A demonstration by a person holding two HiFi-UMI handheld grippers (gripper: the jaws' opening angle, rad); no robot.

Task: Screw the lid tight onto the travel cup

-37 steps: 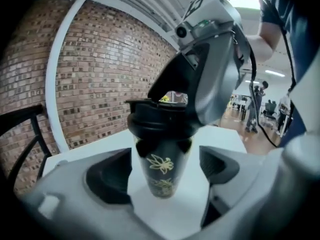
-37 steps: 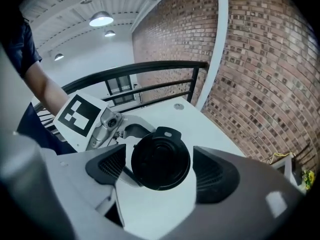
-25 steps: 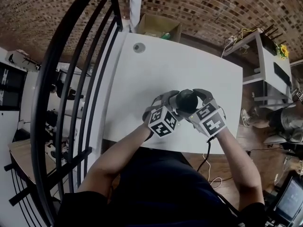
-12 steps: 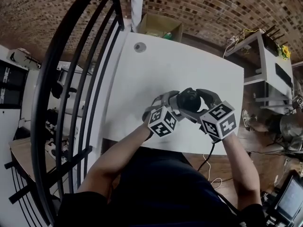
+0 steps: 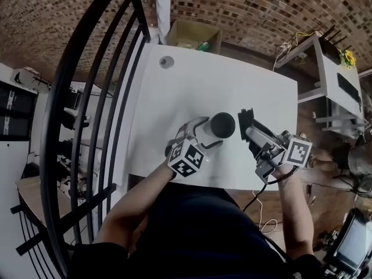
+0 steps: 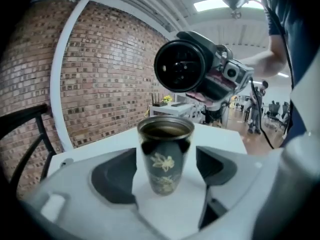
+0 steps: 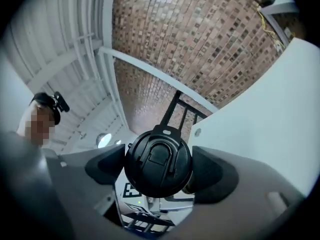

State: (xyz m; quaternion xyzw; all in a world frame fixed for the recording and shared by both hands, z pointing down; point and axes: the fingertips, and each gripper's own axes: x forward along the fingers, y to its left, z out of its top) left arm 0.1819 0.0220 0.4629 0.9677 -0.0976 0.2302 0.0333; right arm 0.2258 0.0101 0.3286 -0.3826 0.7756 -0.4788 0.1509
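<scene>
While right gripper [image 7: 158, 170] clamps lid [image 7: 157, 160], left gripper's [image 6: 165, 170] closing jaws flank cup [image 6: 165, 151], gaps showing.

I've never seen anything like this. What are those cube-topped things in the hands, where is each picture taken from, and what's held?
No robot here: a person works two hand-held gripping tools; the patterned cubes belong to them. The wide picture comes from a camera on the person's head, looking down at a white table. The other two come from cameras riding on each tool. The left tool has its jaws either side of an open travel cup standing on the table; they have just been closing, with slim gaps showing. The right tool clamps the black lid, held off the cup.
</scene>
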